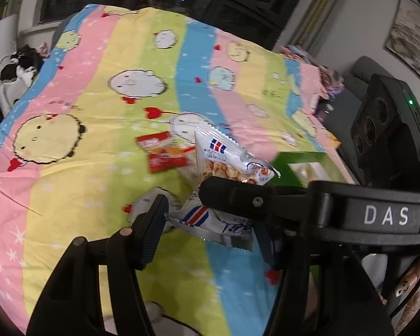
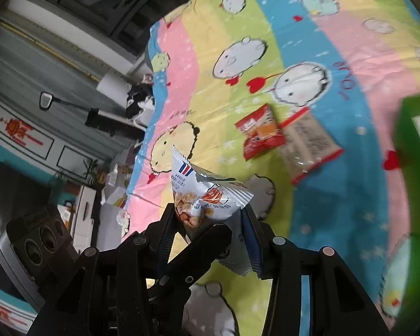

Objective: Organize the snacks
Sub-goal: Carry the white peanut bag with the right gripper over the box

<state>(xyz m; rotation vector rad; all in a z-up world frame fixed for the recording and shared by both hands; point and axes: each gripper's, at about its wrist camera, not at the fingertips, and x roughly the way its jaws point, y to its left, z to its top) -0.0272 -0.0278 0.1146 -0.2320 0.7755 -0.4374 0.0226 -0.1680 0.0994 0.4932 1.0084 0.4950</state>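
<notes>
Left gripper (image 1: 210, 225): jaws partly closed, pads pinching the first packet (image 1: 224, 224), angled down. Right gripper (image 2: 207, 214): jaws narrow, clamped on the second packet (image 2: 207, 196), same downward tilt. The two are crowded together. In my left view a right-gripper finger (image 1: 238, 196) crosses in from the right, over the left's far finger. In my right view the left gripper's body sits low left. Part of a hand (image 1: 411, 280) shows at the left view's lower right edge.
</notes>
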